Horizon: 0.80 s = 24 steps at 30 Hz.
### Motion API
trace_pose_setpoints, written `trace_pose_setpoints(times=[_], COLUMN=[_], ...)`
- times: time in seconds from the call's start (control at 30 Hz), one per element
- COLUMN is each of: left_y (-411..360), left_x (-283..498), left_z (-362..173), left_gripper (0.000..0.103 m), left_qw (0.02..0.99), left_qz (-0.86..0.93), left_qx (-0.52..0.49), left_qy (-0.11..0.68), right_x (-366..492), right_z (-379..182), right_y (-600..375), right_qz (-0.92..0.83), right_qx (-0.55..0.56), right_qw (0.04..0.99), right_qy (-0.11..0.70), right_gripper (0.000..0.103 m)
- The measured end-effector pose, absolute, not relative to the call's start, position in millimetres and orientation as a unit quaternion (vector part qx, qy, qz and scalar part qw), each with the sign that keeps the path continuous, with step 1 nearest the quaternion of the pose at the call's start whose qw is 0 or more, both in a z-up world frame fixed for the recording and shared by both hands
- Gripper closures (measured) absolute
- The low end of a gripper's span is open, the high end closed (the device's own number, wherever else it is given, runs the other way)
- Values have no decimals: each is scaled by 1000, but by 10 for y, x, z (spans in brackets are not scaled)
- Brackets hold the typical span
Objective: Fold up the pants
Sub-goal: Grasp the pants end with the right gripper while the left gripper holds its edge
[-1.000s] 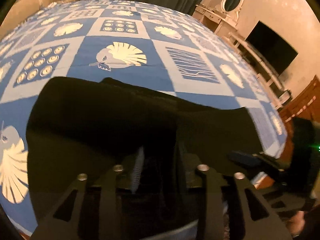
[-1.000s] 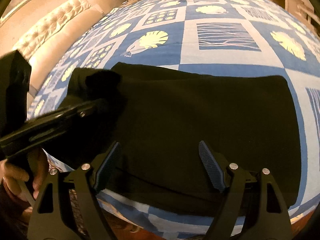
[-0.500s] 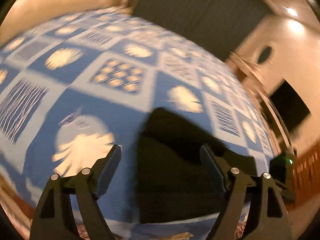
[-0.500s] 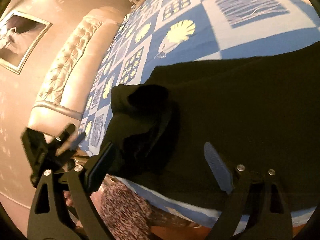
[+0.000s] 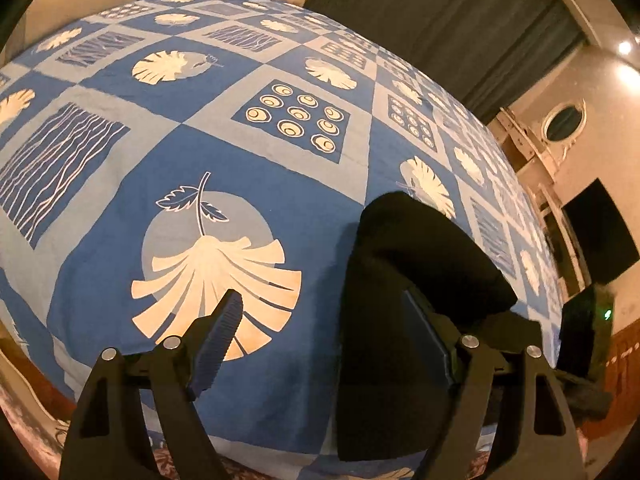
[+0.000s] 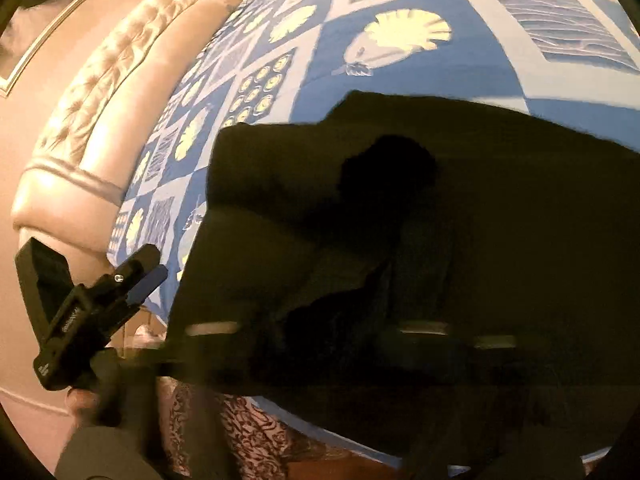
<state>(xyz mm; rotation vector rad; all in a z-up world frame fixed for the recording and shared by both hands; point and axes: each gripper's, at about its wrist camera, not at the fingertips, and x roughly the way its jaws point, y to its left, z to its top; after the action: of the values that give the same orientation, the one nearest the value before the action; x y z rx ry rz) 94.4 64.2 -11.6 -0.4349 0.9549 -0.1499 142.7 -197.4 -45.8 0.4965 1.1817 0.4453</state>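
Left tool (image 5: 320,298), apart and empty, hangs just left of the black pants (image 5: 400,280) on the bed (image 5: 240,140), while right tool (image 6: 320,332) is closing, cloth seemingly between its blurred jaws, grip unclear, likely for folding.

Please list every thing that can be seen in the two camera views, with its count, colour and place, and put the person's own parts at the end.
pants: one, black, folded on the near edge of the bed
bedspread: one, blue and pale checks with cream leaf prints, covers the bed
headboard: one, cream, tufted, left in the right wrist view
curtain: one, dark, behind the bed
screen: one, black, by the right wall
oval mirror: one, pale frame, above the screen
picture frame: one, pale, on the wall above the headboard
left tongs: one, black, open, beside the pants' left edge
right tongs: one, dark, blurred, jaws closing; grip on the pants cannot be told
hand: one, under the left tongs
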Motion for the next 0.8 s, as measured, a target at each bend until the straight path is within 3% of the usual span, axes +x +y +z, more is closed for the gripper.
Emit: trace_pose_setpoints(times=[0.43, 0.8], left_y=[465, -269], left_x=[875, 871], left_z=[-128, -365], left_gripper=[23, 23], left_qw=[852, 807], left_qz=[-115, -199], left_qx=[-229, -229], left_qy=[456, 507], right_x=[1100, 882], right_z=[496, -156], right_y=[-3144, -4428], right_qz=[204, 92], right_qx=[251, 298], right_qw=[832, 817], right_qy=[451, 485], right_gripper=[91, 92])
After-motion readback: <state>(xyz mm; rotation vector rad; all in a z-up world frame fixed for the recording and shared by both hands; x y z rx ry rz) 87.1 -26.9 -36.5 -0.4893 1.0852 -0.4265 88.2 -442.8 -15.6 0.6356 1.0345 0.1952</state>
